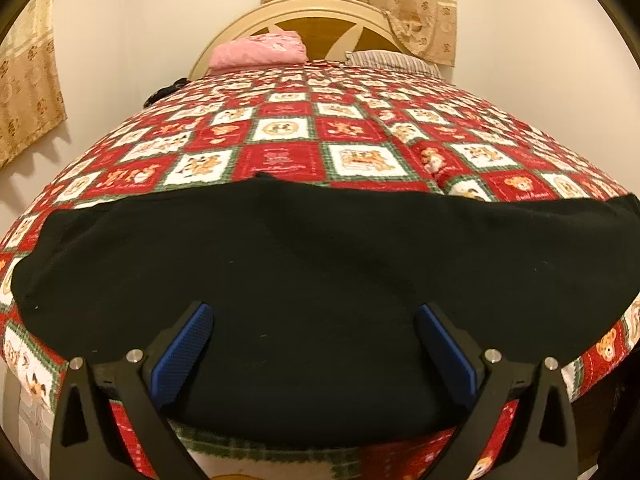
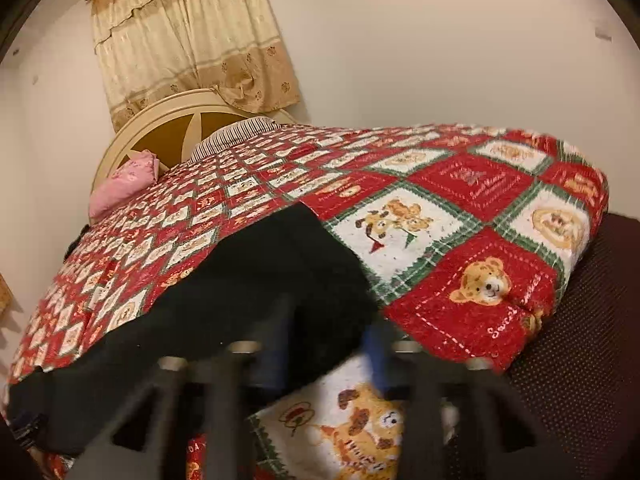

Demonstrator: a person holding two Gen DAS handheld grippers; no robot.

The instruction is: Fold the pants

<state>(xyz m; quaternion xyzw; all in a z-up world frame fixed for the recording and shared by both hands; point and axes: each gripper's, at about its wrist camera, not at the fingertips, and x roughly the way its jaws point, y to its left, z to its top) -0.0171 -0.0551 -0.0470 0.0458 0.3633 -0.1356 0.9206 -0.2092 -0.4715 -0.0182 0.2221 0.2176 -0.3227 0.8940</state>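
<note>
The black pants (image 1: 320, 264) lie flat across the near end of the bed on the red patchwork quilt (image 1: 288, 136). My left gripper (image 1: 314, 320) is open, its blue pads (image 1: 182, 354) spread wide just over the near edge of the pants, holding nothing. In the right wrist view the pants (image 2: 240, 300) run from the lower left to the middle. My right gripper (image 2: 324, 344) is blurred by motion at the right end of the pants, near the bed's corner. Its fingers stand apart, with dark cloth showing between them; whether they grip it is unclear.
A pink pillow (image 1: 258, 50) and a striped pillow (image 1: 390, 60) lie at the far headboard (image 1: 316, 12). Curtains (image 2: 192, 44) hang behind. A dark brown mat (image 2: 580, 340) lies right of the bed corner. Walls close in on both sides.
</note>
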